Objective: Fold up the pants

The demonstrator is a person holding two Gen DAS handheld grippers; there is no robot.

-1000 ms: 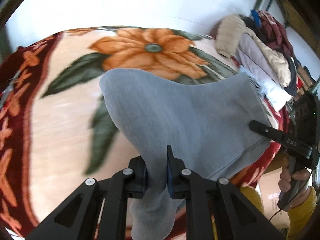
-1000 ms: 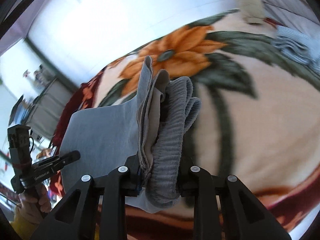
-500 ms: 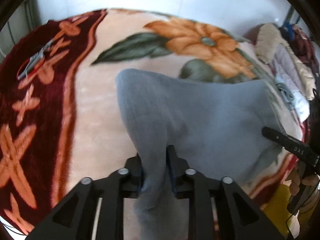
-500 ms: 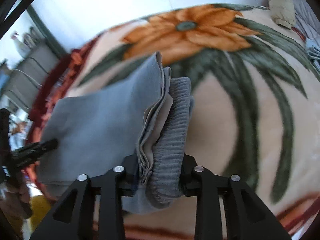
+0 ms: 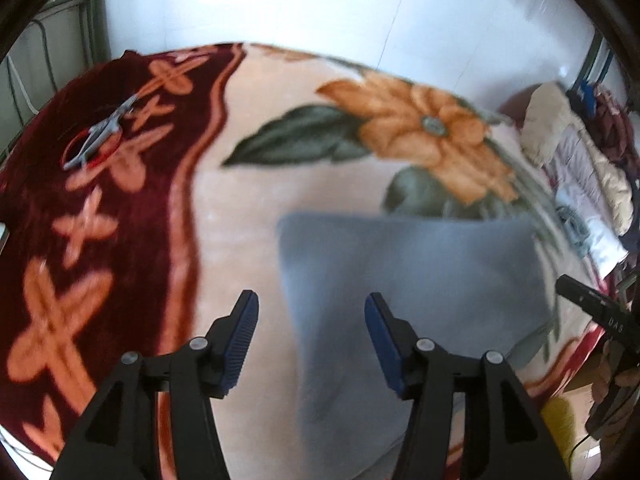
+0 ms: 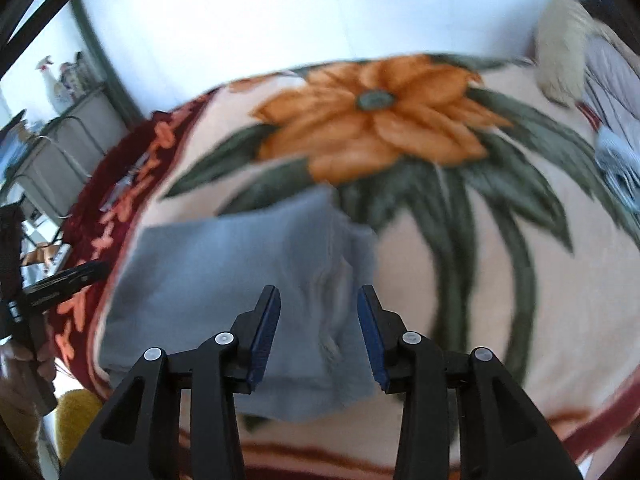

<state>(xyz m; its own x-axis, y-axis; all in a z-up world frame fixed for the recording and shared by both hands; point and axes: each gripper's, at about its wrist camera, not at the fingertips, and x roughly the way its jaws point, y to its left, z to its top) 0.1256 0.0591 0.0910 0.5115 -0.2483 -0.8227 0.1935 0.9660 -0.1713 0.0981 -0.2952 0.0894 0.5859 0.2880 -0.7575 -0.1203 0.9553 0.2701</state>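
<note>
The grey pants [image 5: 412, 280] lie folded in a flat rectangle on the floral blanket [image 5: 260, 208]. My left gripper [image 5: 314, 340] hovers over their left edge. Its jaws are opening, and the pads stand clear of the cloth, which lies below them. In the right wrist view the pants [image 6: 224, 272] show their bunched waistband end near my right gripper [image 6: 318, 330]. That gripper is open, its pads apart from the fabric. One finger [image 5: 580, 296] of the right gripper reaches in at the pants' right side. A finger [image 6: 68, 276] of the left one shows at the far left.
Scissors [image 5: 96, 136] rest on the blanket's dark red border. A pile of clothes [image 5: 580, 168] is heaped at the blanket's right end, with a blue-white cloth [image 6: 616, 168] beside it. A metal rack [image 6: 60, 140] stands beyond the left edge. White floor lies behind.
Both grippers were shut on the lifted pants; now both have let go and drawn back. The pants have dropped flat onto the blanket.
</note>
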